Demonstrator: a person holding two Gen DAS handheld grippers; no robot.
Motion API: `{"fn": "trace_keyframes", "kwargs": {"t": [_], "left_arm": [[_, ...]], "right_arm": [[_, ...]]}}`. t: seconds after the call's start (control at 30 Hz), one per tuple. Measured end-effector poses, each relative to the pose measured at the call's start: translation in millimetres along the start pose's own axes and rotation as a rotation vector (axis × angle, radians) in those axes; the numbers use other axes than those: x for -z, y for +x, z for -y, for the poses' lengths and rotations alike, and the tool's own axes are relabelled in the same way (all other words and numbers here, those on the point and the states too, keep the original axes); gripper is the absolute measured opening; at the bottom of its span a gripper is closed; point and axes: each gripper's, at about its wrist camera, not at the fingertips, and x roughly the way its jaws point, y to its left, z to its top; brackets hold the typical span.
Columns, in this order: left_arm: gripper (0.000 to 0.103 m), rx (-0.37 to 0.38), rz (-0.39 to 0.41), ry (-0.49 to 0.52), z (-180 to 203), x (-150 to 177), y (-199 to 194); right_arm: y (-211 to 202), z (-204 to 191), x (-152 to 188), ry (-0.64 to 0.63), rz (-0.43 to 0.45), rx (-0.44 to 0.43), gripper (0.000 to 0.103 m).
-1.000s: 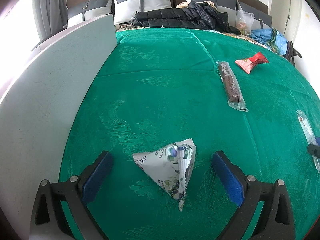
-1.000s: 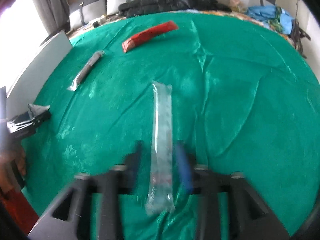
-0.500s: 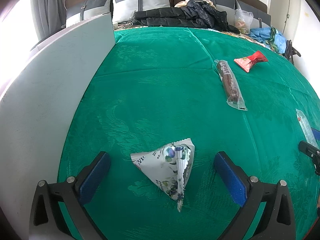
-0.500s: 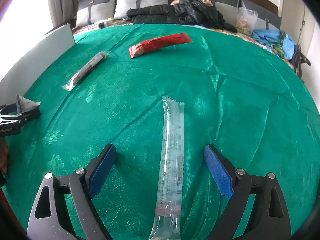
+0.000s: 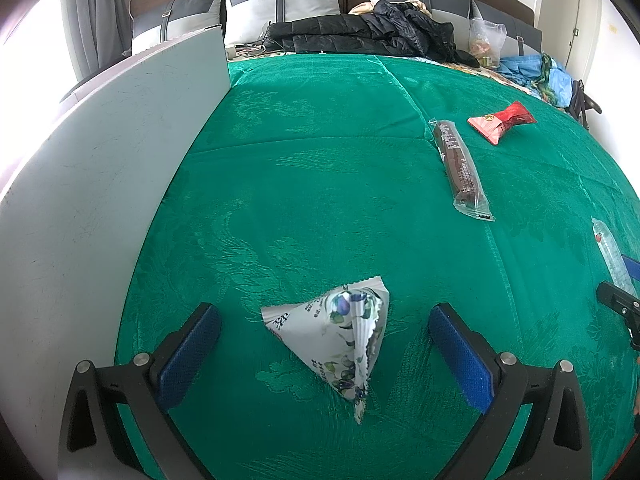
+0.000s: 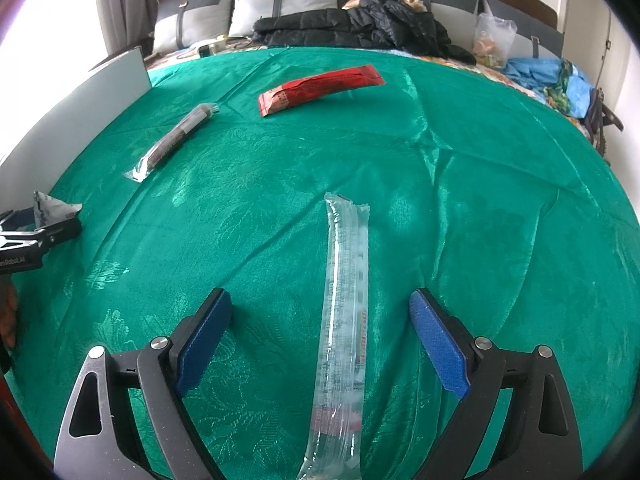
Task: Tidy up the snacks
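A white floral triangular snack pouch (image 5: 336,336) lies on the green cloth (image 5: 320,184) between the open fingers of my left gripper (image 5: 324,344), not gripped. A long clear snack tube (image 6: 346,320) lies between the open fingers of my right gripper (image 6: 320,332), also loose. A dark brown snack stick in clear wrap (image 5: 460,164) and a red snack packet (image 5: 500,122) lie farther out; both show in the right wrist view, the stick (image 6: 176,140) and the red packet (image 6: 320,88).
A white board (image 5: 100,184) stands upright along the left edge of the cloth. A black jacket (image 5: 360,36), pillows, a plastic bag (image 6: 494,38) and blue clothing (image 5: 536,76) lie beyond the far edge.
My right gripper has opened and let go of the clear tube, which now lies flat between its fingers. My left gripper has drawn back slightly from the pouch.
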Motion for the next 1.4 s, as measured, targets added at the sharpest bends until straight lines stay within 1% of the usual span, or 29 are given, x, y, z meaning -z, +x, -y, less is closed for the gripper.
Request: {"fn": "trace_keyframes", "kwargs": {"t": [0.13, 1.03, 1.1, 1.17, 1.2, 1.23, 1.27, 1.33, 1.37, 1.4], "left_arm": [[0.103, 0.000, 0.000, 0.000, 0.2, 0.2, -0.2], [0.103, -0.003, 0.000, 0.003, 1.1, 0.5, -0.5], [0.103, 0.003, -0.027, 0.009, 0.8, -1.8, 0.2], [0.102, 0.020, -0.092, 0.029, 0.7, -7.2, 2.0], [0.102, 0.025, -0.118, 0.036, 0.4, -8.9, 2.4], [0.101, 0.033, -0.144, 0.043, -0.8, -10.5, 2.1], [0.100, 0.039, -0.151, 0.044, -1.7, -11.3, 1.6], [0.098, 0.054, -0.155, 0.043, -4.3, -12.6, 1.0], [0.091, 0.049, -0.148, 0.044, -5.3, -12.4, 0.0], [0.075, 0.033, -0.135, 0.054, -5.5, -12.9, -2.1]], "right_arm": [[1.4, -1.5, -1.0, -0.004, -0.003, -0.002, 0.094], [1.9, -2.6, -1.4, -0.005, -0.004, 0.000, 0.094], [1.9, -2.4, -1.5, -0.004, -0.005, 0.000, 0.094], [2.4, -2.5, -2.2, -0.008, -0.009, -0.002, 0.095], [3.2, -1.7, -3.3, -0.013, -0.022, -0.006, 0.095], [4.9, -1.4, -8.3, -0.025, -0.072, -0.018, 0.094], [8.0, -1.0, -16.3, -0.037, -0.154, -0.032, 0.094], [12.7, 0.6, -29.6, -0.025, -0.274, -0.070, 0.093], [12.8, 1.9, -36.4, 0.000, -0.312, -0.112, 0.092], [12.7, 2.3, -40.2, 0.012, -0.322, -0.134, 0.090]]}}
